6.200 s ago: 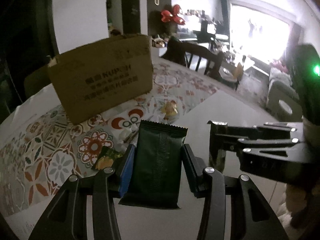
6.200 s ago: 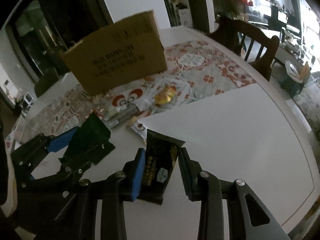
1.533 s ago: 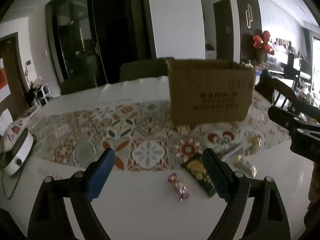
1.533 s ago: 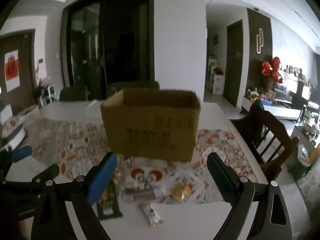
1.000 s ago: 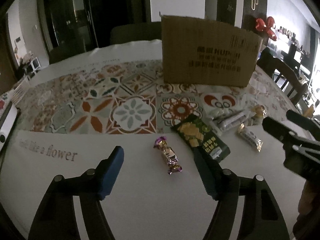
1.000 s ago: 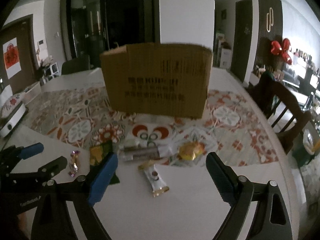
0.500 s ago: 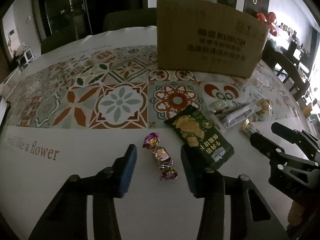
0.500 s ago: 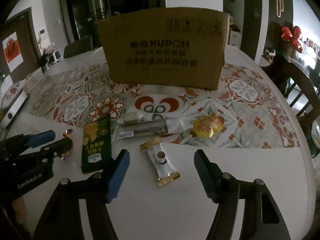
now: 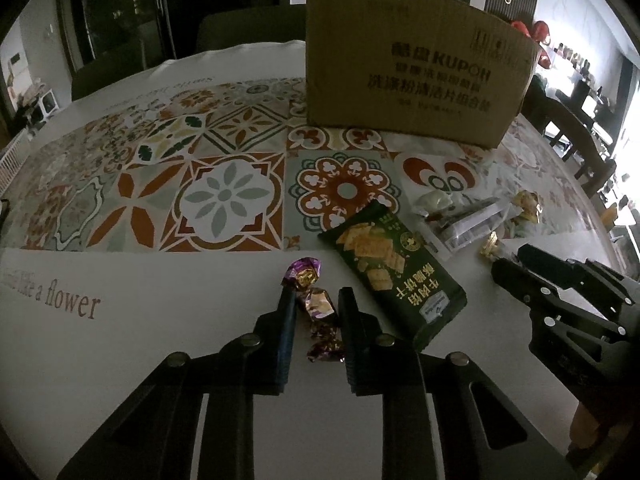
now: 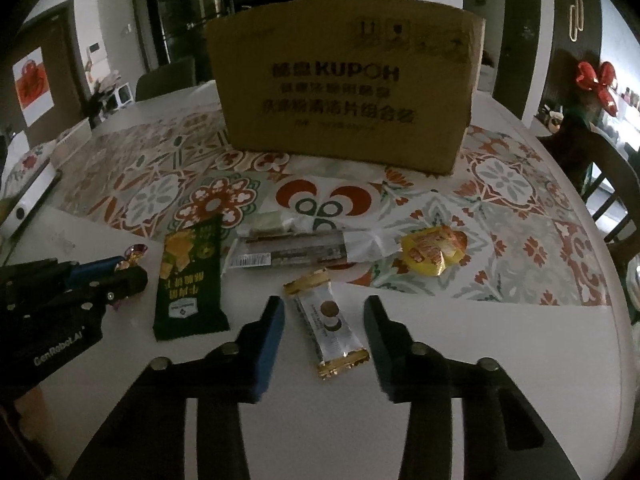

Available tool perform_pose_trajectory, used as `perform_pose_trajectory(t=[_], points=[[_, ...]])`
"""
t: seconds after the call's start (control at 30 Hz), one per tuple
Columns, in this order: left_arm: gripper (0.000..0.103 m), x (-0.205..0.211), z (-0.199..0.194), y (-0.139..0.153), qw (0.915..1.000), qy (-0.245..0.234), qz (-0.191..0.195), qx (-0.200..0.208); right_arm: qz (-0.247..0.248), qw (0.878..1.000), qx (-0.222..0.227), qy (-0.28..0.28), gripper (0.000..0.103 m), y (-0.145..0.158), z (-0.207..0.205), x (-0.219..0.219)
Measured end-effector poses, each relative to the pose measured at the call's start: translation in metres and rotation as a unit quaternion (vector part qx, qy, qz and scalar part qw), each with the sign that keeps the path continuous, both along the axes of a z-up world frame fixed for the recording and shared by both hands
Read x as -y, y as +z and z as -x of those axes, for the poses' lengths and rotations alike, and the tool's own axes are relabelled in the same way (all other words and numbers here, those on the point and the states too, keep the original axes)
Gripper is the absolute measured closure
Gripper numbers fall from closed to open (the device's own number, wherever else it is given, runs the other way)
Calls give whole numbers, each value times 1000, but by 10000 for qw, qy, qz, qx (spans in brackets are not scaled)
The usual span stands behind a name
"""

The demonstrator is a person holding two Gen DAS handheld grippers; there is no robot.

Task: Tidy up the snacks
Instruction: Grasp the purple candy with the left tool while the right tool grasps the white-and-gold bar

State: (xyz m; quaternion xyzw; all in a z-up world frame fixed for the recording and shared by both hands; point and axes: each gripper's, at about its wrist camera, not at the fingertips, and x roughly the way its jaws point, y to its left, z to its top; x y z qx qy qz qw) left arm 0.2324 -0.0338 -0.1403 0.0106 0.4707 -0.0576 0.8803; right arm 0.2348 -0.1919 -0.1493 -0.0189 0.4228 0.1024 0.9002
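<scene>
Dim room, white table (image 10: 480, 360) with a patterned cloth (image 9: 224, 184) and a cardboard box (image 10: 344, 92) at the back. My left gripper (image 9: 316, 300) has just been closing and now pinches the purple candy (image 9: 318, 308) between its fingers, one twisted end poking out ahead of the tips. My right gripper (image 10: 324, 308) has also been closing; the white bar (image 10: 328, 324) lies on the table between its fingers, slanted, with gaps on both sides, so not yet gripped. Beside the candy lies a green packet (image 9: 396, 268).

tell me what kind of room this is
Most likely a home dining area: a dining table under a patterned tile-print tablecloth, wooden dining chairs beside it, and dark glass doors behind.
</scene>
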Motion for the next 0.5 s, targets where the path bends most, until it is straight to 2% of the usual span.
perform_pose_trajectory(t=[0.07, 0.17, 0.5], points=[[82, 0, 0, 0, 10000, -14, -27, 28, 10, 10000, -11, 8, 76, 0, 0, 0], [82, 0, 0, 0, 10000, -16, -26, 50, 24, 10000, -14, 11, 80, 0, 0, 1], [82, 2, 12, 18, 9992, -132, -21, 378, -109, 9998, 140, -46, 81, 14, 10, 3]])
